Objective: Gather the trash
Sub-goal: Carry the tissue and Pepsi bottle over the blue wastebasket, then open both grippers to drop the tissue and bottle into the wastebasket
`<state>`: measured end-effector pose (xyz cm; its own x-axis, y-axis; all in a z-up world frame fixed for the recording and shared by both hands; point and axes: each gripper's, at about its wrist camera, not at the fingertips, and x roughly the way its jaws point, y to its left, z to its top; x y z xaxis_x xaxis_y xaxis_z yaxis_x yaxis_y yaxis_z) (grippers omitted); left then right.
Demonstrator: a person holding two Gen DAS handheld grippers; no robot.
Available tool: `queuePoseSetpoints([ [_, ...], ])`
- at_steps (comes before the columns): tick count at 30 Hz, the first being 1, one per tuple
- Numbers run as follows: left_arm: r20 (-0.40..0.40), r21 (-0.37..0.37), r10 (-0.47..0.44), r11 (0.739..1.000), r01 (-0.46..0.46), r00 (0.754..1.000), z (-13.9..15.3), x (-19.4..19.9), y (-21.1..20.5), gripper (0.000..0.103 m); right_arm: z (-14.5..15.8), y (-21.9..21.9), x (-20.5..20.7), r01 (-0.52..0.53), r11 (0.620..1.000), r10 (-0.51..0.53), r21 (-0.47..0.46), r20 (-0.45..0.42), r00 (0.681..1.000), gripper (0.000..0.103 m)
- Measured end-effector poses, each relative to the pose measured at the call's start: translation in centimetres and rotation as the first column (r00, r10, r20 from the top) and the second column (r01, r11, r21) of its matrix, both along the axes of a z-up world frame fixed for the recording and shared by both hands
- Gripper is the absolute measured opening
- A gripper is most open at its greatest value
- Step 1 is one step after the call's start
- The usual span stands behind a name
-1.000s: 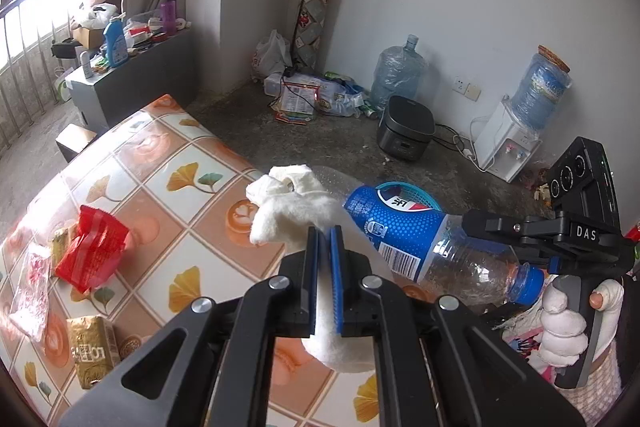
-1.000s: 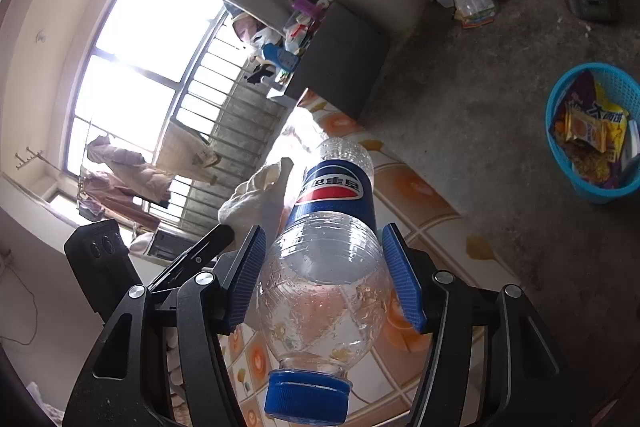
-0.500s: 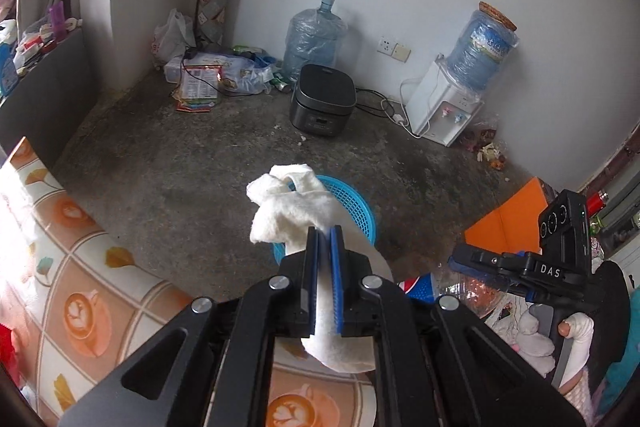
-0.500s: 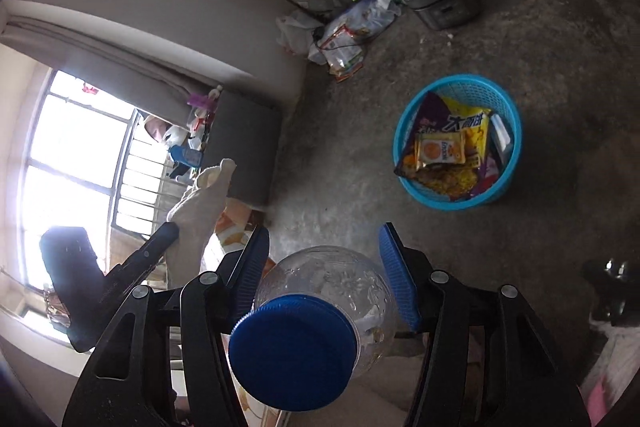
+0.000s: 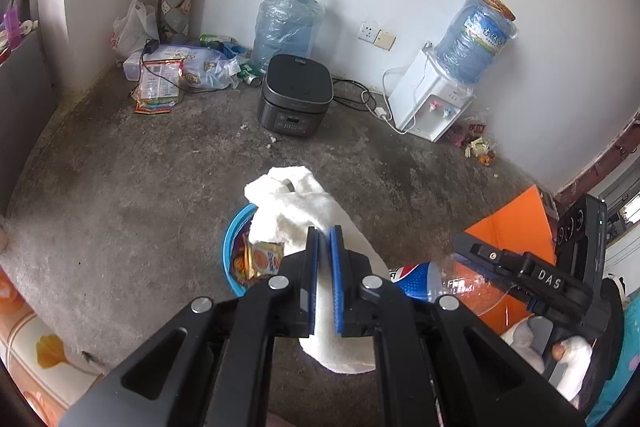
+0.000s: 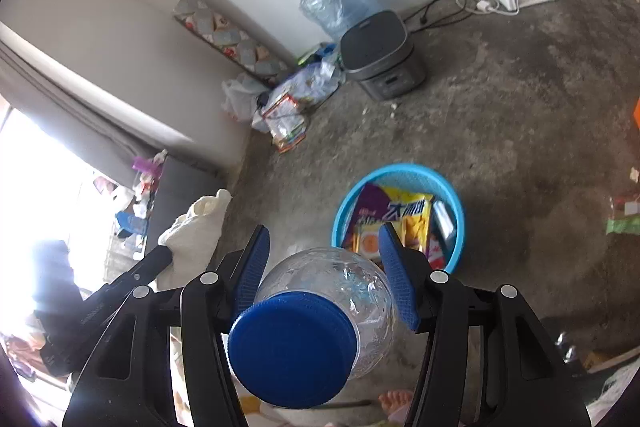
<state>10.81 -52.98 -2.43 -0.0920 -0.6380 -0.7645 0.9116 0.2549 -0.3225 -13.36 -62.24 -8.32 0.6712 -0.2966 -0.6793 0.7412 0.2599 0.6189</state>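
- Now the left gripper (image 5: 324, 275) is clenched on a crumpled white cloth (image 5: 294, 205), which is pinched between the blue pads and hangs over the near rim of a round blue plastic basket (image 5: 230, 247) on the grey concrete floor.
- A second ago that cloth was seen over a tiled tabletop with red and gold wrappers; only a corner of that patterned tabletop (image 5: 36, 343) is left at the lower left edge.
- The right gripper (image 6: 326, 267) is closed around a clear plastic bottle with a blue label (image 5: 416, 277), its blue cap (image 6: 292, 347) turned toward the camera.
- Earlier, a window filled the right wrist view; the basket (image 6: 456, 211), holding yellow and purple snack packets (image 6: 408, 215), is now seen just beyond the bottle.
- A dark rice cooker (image 5: 296, 95) and a white water dispenser (image 5: 428, 99) are seen by the wall.
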Motion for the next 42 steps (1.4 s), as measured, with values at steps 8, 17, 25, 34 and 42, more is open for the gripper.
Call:
queuePoseSetpoints([
  [8,0.017,0.109,0.048,0.993,-0.049,0.999,-5.2,0.7,-4.2,0.059,-9.8,-2.8,3.0,0.068,0.995,-0.056,0.076,-0.149,0.987,0.069],
  [17,0.069,0.062,0.054,0.996,-0.059,0.996,-2.6,1.0,0.4,0.061,-8.4,-0.3,-1.1,0.116,0.990,-0.110,0.076,-0.075,0.991,0.069],
  [25,0.114,-0.055,0.127,0.991,-0.122,0.985,1.9,1.4,9.2,0.077,-1.5,4.3,-0.1,0.020,0.992,-0.028,-0.121,-0.068,0.997,0.071],
  [34,0.156,-0.209,0.361,0.922,-0.326,0.920,7.1,3.4,22.9,0.094,6.3,12.3,3.7,-0.157,0.877,0.096,-0.454,-0.156,0.983,0.091],
  [42,0.122,-0.294,0.542,0.820,-0.491,0.832,9.8,5.2,33.4,0.095,9.9,19.1,7.2,-0.310,0.714,0.196,-0.627,-0.247,0.949,0.095],
])
